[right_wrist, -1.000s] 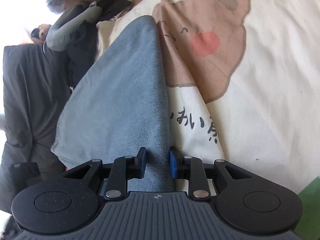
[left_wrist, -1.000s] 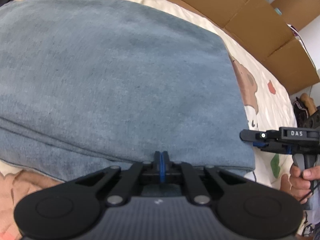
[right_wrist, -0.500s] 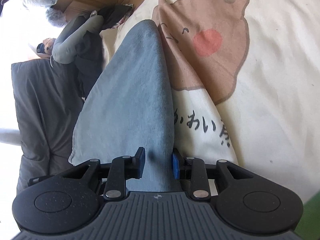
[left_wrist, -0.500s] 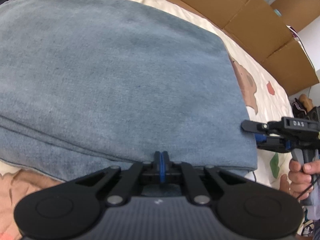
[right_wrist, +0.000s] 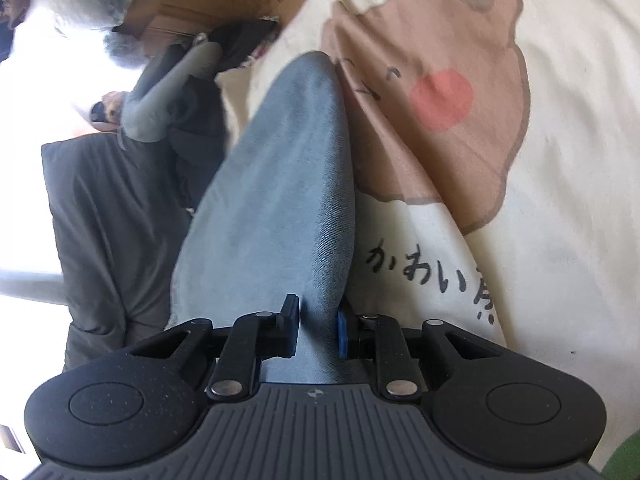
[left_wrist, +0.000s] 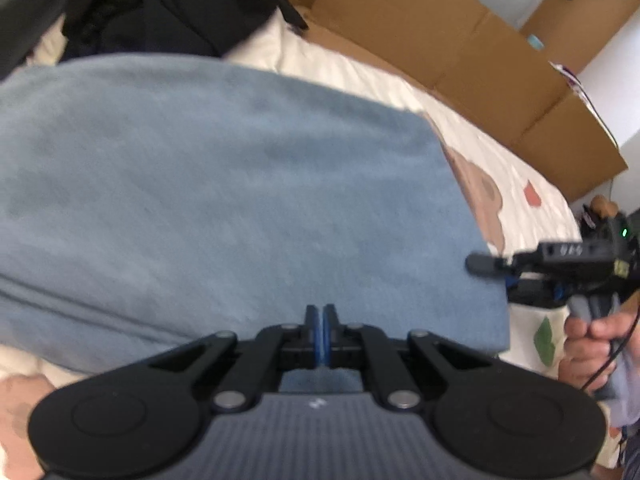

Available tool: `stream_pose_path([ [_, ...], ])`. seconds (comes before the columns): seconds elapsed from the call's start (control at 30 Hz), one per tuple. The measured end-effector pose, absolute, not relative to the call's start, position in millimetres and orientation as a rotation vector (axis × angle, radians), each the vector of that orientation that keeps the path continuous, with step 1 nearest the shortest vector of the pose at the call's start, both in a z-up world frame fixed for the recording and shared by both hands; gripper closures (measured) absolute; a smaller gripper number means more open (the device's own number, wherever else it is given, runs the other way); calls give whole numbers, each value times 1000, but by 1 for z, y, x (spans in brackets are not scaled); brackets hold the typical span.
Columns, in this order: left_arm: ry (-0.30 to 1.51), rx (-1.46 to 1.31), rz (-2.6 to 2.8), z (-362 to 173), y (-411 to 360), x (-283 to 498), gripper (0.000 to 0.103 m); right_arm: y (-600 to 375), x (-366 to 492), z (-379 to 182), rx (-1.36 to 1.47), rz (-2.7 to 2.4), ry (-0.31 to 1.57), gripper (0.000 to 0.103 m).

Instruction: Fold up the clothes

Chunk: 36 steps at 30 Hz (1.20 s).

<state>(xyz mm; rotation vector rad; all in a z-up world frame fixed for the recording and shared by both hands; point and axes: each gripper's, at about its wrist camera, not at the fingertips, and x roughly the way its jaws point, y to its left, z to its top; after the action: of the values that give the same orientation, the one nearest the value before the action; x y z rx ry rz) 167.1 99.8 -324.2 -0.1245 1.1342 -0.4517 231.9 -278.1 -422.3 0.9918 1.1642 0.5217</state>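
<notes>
My left claw (left_wrist: 322, 322) is pinched tight on the near edge of the blue cloth (left_wrist: 240, 208) on the bed (right_wrist: 560, 200); my right claw (right_wrist: 318, 330) grips its corner, jaws part-open. Mid-fold: next I carry both across evenly.

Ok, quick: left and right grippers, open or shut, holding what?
Left gripper: shut on the blue garment edge.
Right gripper: shut on the blue garment.
</notes>
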Motion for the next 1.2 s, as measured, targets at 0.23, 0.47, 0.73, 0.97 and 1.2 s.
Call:
stream_pose_path([
  [0.23,1129,-58,-328,-327,117,180,100,-271,242,-438,1020,502,1161,82],
  [0.47,1137,45,-303,-355,120,171,100,-263,254,-440,1016,510,1149,82],
  [0.73,1162,16,-285,-349,120,169,100,-260,258,-442,1036,495,1143,82],
  [0.97,1036,24,-287,-322,127,167,98,-253,271,-440,1008,532,1128,83],
  [1.2,1120,-22,-232,-349,143,178,100,-249,275,-439,987,598,1160,90],
])
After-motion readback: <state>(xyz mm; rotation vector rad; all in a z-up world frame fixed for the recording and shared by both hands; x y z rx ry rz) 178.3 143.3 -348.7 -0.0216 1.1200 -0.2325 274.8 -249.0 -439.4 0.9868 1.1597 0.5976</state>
